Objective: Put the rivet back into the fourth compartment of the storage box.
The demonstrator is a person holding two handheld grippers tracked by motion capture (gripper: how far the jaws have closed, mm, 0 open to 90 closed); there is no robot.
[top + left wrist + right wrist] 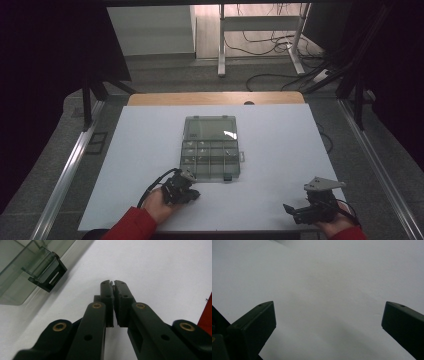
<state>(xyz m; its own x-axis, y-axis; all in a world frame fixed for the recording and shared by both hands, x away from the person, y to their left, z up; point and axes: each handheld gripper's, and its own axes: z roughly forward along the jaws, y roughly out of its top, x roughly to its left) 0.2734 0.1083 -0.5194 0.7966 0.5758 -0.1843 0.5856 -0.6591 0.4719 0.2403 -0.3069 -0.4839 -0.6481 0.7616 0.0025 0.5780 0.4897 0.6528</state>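
Observation:
A clear plastic compartment box (210, 161) lies open mid-table, its lid (210, 128) folded back flat behind it. Small pale parts sit in some of its compartments. My left gripper (194, 194) rests on the table just in front of the box's near left corner. In the left gripper view its jaws (114, 283) are pressed together, with a thin pale sliver at the tips that I cannot identify. The box's black latch (48, 277) sits up and to the left. My right gripper (291, 212) is at the near right, open (328, 317) over bare white surface.
The white tabletop (280, 145) has a wooden strip (215, 98) along its far edge. Metal rails (65, 170) run down both sides. Beyond the table are a desk frame (260, 35) and loose cables on the floor.

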